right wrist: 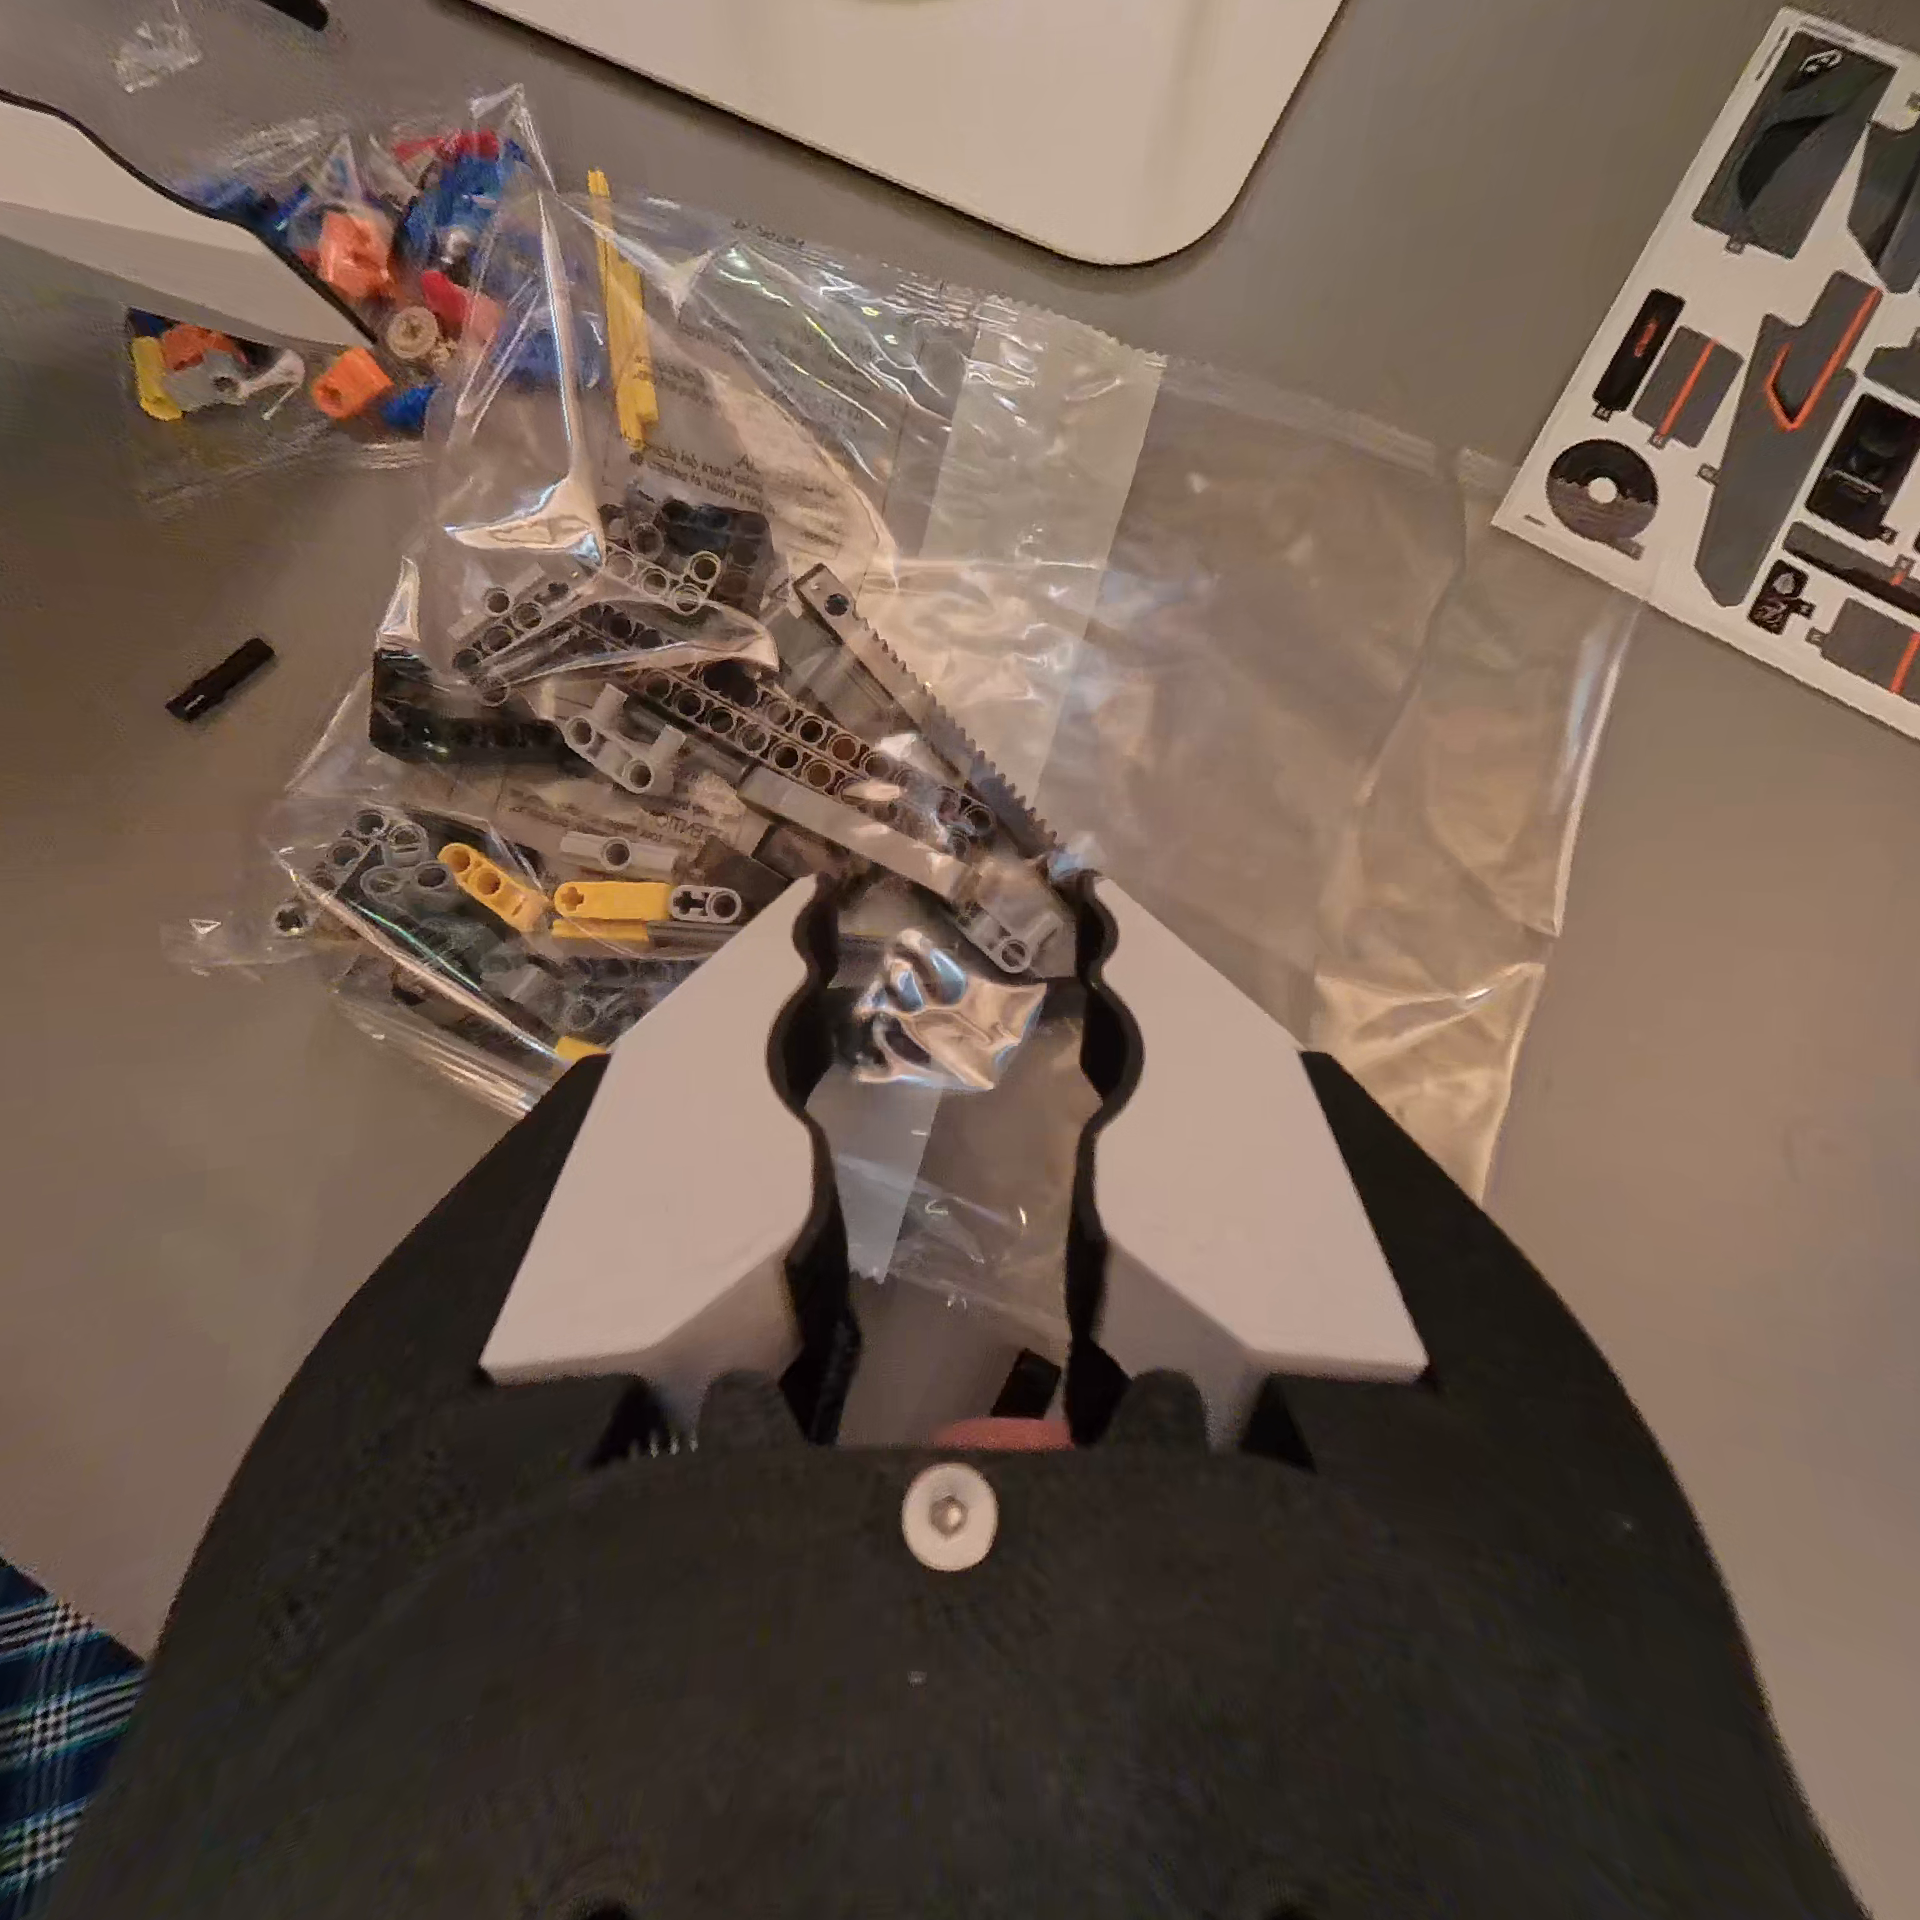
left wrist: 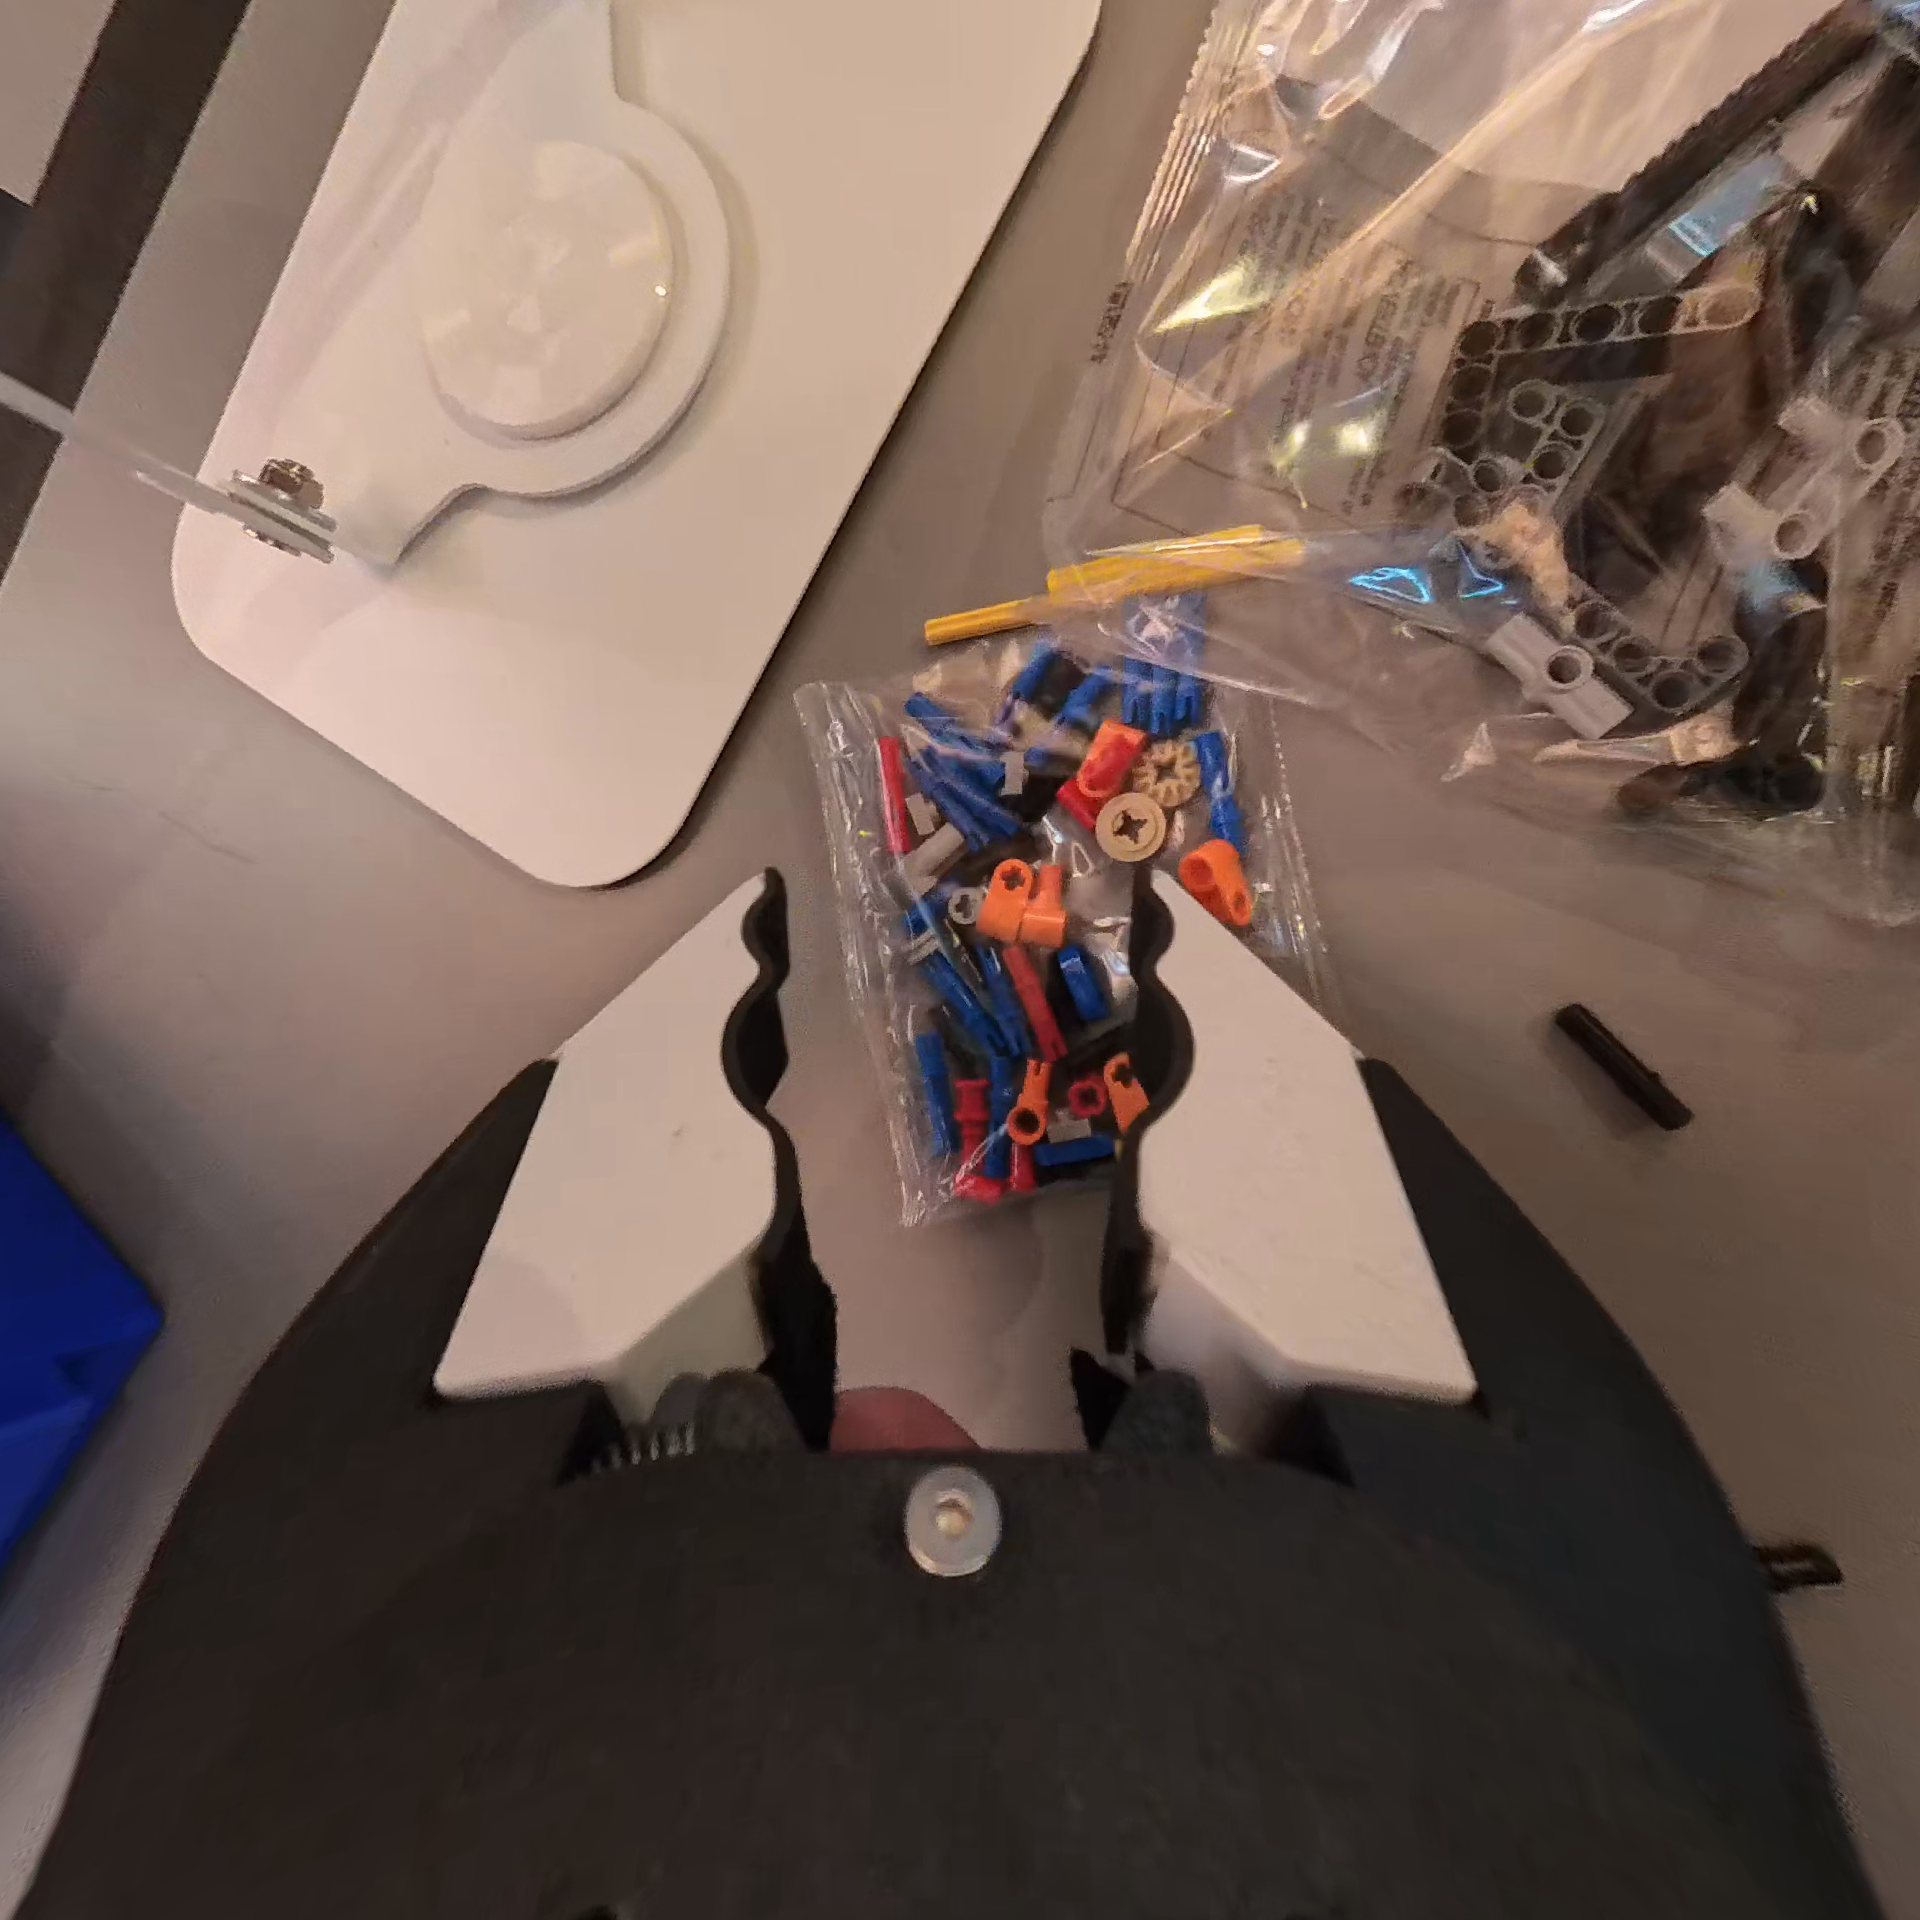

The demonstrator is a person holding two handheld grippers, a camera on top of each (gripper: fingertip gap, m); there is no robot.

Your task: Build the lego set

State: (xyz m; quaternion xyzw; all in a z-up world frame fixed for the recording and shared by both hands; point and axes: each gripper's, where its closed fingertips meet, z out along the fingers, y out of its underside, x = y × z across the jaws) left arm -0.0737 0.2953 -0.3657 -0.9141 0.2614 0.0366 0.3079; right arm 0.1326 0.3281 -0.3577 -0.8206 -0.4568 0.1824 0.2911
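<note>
Left gripper (left wrist: pixel 961 904) spread wide, empty, hovering over small bag of pins (left wrist: pixel 1049 935) on the grey tabletop (left wrist: pixel 312 987). That bag lies flat, long axis running away from the camera and tilted slightly left at the far end; its near end sits between the fingers, whether touching cannot be told. Holds blue, red, orange connectors and a tan gear. Yellow axle (left wrist: pixel 997 615) just beyond the bag, long axis roughly left-right, its right end going into the large bag (left wrist: pixel 1455 364). Short black pin (left wrist: pixel 1621 1065) loose on the tabletop to the right, pointing diagonally. White board (left wrist: pixel 831 312) with round disc (left wrist: pixel 551 301) far left. Right gripper (right wrist: pixel 951 914) also parted, moderately wide, jaws straddling crumpled plastic of the big parts bag (right wrist: pixel 727 675); no firm pinch visible. This bag holds grey and black beams, long axes mostly diagonal from upper left to lower right, plus yellow connectors (right wrist: pixel 608 902) lying left-right. Sticker sheet (right wrist: pixel 1766 364) flat at far right. Left gripper's white finger (right wrist: pixel 156 249) shows over the pin bag at upper left.
</note>
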